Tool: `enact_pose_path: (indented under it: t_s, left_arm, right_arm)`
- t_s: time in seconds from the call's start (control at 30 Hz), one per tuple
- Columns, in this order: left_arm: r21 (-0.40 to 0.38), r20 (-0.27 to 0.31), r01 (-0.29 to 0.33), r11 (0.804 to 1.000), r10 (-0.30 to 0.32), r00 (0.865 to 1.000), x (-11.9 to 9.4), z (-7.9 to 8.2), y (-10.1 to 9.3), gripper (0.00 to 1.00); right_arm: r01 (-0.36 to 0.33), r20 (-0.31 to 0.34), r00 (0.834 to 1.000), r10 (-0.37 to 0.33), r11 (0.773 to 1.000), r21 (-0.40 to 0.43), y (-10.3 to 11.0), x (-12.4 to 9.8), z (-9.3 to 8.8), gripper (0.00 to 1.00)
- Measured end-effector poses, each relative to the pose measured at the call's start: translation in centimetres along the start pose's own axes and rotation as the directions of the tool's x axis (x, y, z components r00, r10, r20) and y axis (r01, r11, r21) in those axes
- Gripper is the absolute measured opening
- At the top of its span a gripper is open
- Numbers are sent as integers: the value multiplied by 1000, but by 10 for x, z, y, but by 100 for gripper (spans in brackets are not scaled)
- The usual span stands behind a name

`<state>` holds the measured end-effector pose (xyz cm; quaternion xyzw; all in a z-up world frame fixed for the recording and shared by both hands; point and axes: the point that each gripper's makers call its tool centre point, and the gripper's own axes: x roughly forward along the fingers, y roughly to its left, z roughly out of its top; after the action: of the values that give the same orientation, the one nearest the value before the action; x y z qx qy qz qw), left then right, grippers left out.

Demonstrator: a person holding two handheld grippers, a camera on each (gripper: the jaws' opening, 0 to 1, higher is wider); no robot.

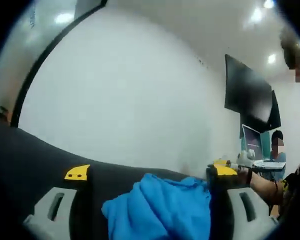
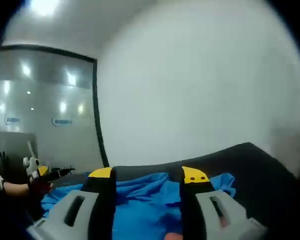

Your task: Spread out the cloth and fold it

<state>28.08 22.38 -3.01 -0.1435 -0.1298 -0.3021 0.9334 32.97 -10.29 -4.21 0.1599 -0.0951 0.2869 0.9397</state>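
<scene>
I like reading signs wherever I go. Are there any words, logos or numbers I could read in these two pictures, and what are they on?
None can be read.
Two small blue logos on the glass partition: too blurred.
Faint marks on the glass pane in the left gripper view: illegible.
Laptop screen: too blurred.

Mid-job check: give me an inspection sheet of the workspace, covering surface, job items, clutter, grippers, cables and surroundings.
Surface: black table, bare around the cloth.
Job's things: blue cloth, bunched and wrinkled, not spread flat.
Clutter: nothing seen.
Grippers: left gripper open, jaws either side of the cloth; right gripper open, jaws apart over the cloth.
Cables: nothing seen.
Surroundings: white wall; dark wall screen; laptop with a seated person behind; glass partition; ceiling lights.
</scene>
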Motion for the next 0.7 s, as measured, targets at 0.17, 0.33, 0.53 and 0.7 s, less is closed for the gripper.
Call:
enact_pose_path:
  t_s: [0.17, 0.33, 0.53, 0.7]
  left_arm:
    - [-69, -36, 1, 998, -3, 999, -12, -15, 14, 96]
    - [-136, 81, 4, 991, 7, 997, -19, 7, 25, 96]
    - [-110, 79, 7, 994, 2, 997, -23, 5, 19, 93]
    - [-32, 38, 21, 999, -20, 999, -25, -3, 10, 74]
  right_arm:
    - [-30, -16, 999, 30, 999, -33, 9, -1, -12, 40]
    - [-65, 15, 998, 66, 997, -44, 24, -5, -7, 35]
    - [-86, 15, 996, 86, 996, 0, 31, -6, -5, 13]
    - [-106, 28, 994, 105, 994, 19, 34, -6, -2, 10]
